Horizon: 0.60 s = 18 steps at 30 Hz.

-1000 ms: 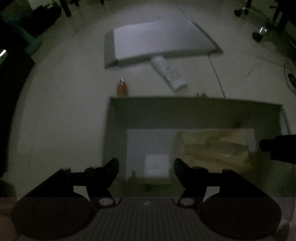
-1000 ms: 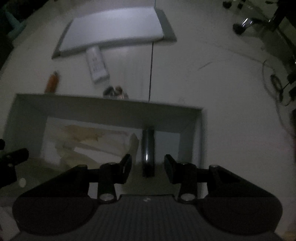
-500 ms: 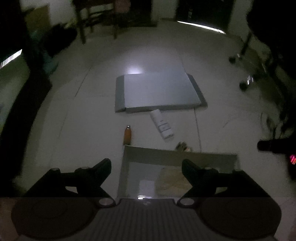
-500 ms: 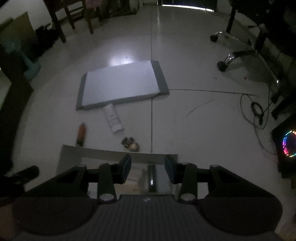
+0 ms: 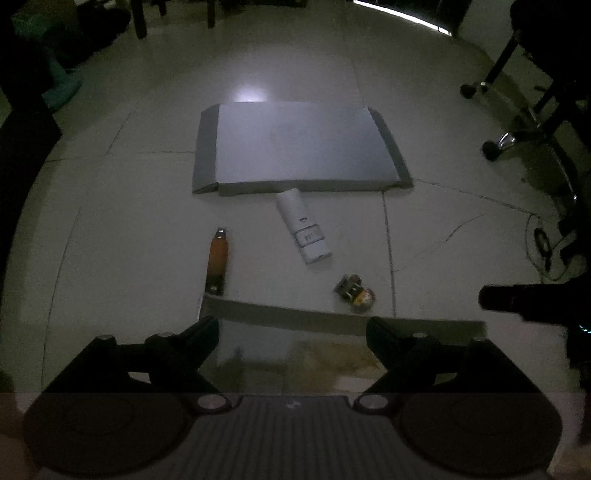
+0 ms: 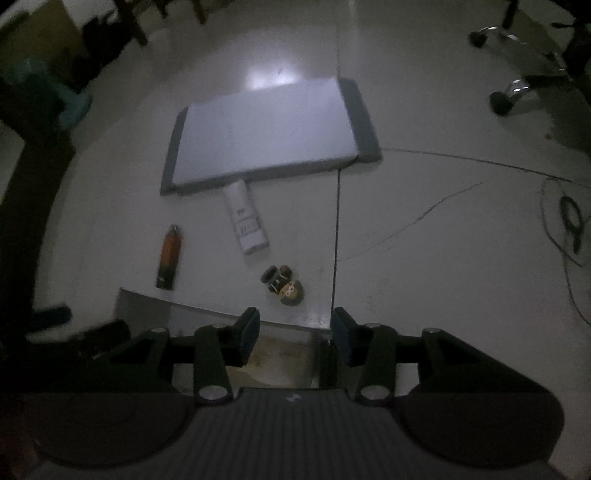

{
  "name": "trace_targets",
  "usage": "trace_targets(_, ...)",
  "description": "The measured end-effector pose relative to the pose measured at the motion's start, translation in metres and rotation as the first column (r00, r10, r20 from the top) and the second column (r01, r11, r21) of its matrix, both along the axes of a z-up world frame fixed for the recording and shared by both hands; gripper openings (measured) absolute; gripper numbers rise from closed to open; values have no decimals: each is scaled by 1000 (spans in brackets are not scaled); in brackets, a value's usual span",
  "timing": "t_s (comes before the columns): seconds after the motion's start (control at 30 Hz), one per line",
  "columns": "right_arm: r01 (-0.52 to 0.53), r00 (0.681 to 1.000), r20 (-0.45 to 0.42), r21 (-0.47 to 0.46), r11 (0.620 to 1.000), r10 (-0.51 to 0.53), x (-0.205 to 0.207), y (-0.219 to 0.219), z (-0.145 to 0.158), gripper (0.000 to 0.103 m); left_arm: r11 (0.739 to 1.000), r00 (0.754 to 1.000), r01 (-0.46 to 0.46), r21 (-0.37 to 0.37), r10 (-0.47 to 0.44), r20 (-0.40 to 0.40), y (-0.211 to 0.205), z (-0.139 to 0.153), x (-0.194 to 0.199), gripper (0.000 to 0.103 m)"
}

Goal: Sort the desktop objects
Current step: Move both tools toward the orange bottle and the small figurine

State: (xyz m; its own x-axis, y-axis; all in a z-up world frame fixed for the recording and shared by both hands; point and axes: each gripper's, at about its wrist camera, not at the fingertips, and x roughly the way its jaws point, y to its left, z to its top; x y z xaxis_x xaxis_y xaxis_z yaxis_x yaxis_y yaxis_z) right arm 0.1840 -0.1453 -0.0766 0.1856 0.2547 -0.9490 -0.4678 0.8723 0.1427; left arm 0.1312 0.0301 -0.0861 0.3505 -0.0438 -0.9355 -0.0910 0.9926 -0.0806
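Dim room in a home or home office, everything's on the floor. Pale tiled floor (image 5: 110, 221) with grout lines and a ceiling-light glare spot. Office chair base with casters (image 5: 495, 147) at right, loose cable (image 6: 570, 221) trailing over the tiles, wooden furniture legs (image 5: 138, 18) at the far end. No bench in view.

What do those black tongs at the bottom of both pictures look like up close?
Both match: the left tongs and the right tongs have two black angular fingers on linkage arms with silver pivot screws, above a grey ribbed body flanked by dark round discs. No cables or sleeves are visible.
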Motion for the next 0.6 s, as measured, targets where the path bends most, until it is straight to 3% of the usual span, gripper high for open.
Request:
trace_targets(0.13, -83, 996, -19, -49, 995, 82, 24, 13, -31, 48, 996, 999, 48, 76, -47, -10, 9, -22, 21, 87)
trace_targets(0.3, -98, 994, -55, -65, 993, 95, 48, 27, -70, 48, 998, 998, 28, 59, -25, -51, 26, -47, 48, 88)
trace_targets(0.4, -94, 993, -78, -14, 995, 93, 52, 40, -92, 49, 999, 999, 6, 53, -4, -44, 34, -62, 65, 88)
trace_targets(0.47, -160, 982, -103, -14, 987, 158, 49, 51, -104, 49, 997, 999, 28, 75, -25, -42, 36, -71, 73, 88)
trace_targets(0.6, -256, 966, -61, -69, 964, 252, 47, 69, -121, 50, 987, 995, 73, 142, -62, -78, 42, -90, 84, 88)
